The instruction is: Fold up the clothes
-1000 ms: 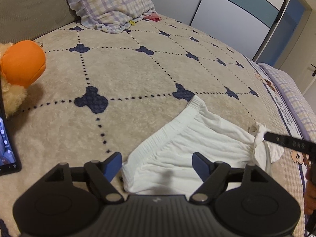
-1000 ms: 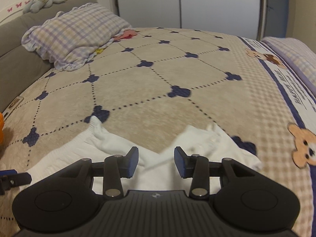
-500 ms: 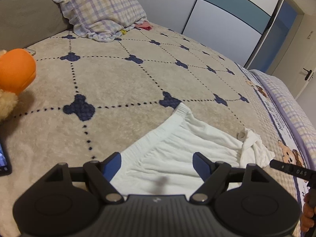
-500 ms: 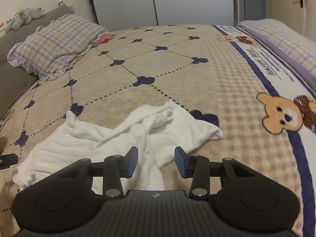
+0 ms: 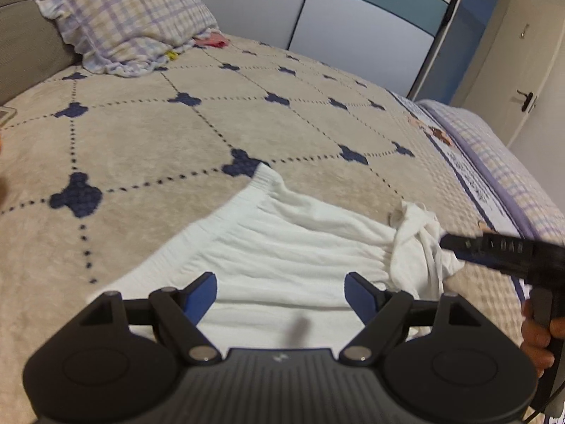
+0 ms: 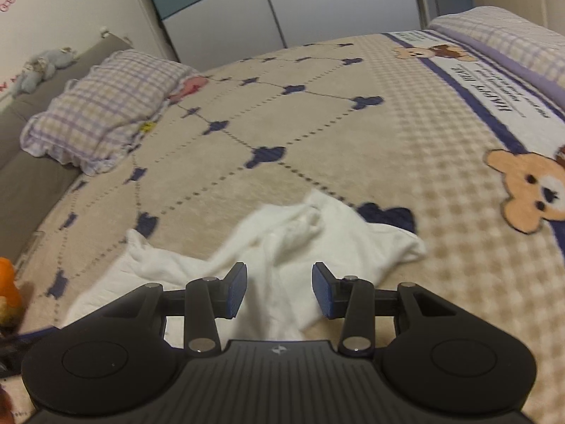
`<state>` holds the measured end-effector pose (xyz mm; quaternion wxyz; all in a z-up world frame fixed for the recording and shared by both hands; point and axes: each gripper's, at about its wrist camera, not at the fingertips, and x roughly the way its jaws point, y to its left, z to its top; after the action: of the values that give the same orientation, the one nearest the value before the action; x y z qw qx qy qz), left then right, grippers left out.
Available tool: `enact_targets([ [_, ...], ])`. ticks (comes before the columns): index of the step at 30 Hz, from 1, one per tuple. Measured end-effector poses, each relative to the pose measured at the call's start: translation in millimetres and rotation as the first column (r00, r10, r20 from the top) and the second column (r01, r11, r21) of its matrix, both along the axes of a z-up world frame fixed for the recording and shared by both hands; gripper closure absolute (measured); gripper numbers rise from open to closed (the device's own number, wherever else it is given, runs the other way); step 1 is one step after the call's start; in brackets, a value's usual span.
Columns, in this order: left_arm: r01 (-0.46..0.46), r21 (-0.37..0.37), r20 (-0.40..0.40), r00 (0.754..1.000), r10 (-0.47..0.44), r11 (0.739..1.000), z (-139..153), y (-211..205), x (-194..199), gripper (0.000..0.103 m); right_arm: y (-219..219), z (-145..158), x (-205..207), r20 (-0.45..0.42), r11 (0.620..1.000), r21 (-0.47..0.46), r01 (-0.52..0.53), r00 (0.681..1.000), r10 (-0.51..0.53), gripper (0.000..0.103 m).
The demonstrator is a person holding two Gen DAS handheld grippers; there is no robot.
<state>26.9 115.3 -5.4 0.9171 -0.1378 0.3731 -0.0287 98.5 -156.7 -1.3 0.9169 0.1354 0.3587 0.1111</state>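
Beige patterned bedspread point(image 5: 148, 134) carries white shorts point(image 5: 282, 247) lying crosswise; left gripper point(image 5: 280, 291), wide and empty, hovers over the waistband, right gripper point(image 6: 279, 291), half-open and empty, over the crumpled legs.

The left gripper point(image 5: 280, 288) is a matte black housing with a ribbed centre panel bearing a small pale logo, two round flat discs at its sides, black linkage arms pinned with silver screws, and blue textured pads point(image 5: 203, 291) on the fingertips. The right gripper point(image 6: 279, 288) is built the same, its blue pads point(image 6: 236, 291) finely ridged. Seen from the left wrist view, its black finger carries pale lettering too blurred to read, and a black cable hangs below the hand point(image 5: 538, 339) on its black grip.
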Motion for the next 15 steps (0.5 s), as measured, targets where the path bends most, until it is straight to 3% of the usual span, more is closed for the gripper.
enact_targets([
  [4, 0.013, 0.004, -0.025, 1.000, -0.013, 1.000, -8.8, -8.2, 6.1, 0.022, 8.5, -2.8, 6.7, -0.018, 0.998, 0.056, -0.035, 0.999, 0.036, 0.059],
  [15, 0.018, 0.012, -0.071, 0.997, -0.017, 1.000, -22.5, -11.1, 8.2, 0.022, 18.9, -18.6, 12.8, -0.039, 0.997, 0.050, -0.054, 0.998, 0.056, 0.059],
])
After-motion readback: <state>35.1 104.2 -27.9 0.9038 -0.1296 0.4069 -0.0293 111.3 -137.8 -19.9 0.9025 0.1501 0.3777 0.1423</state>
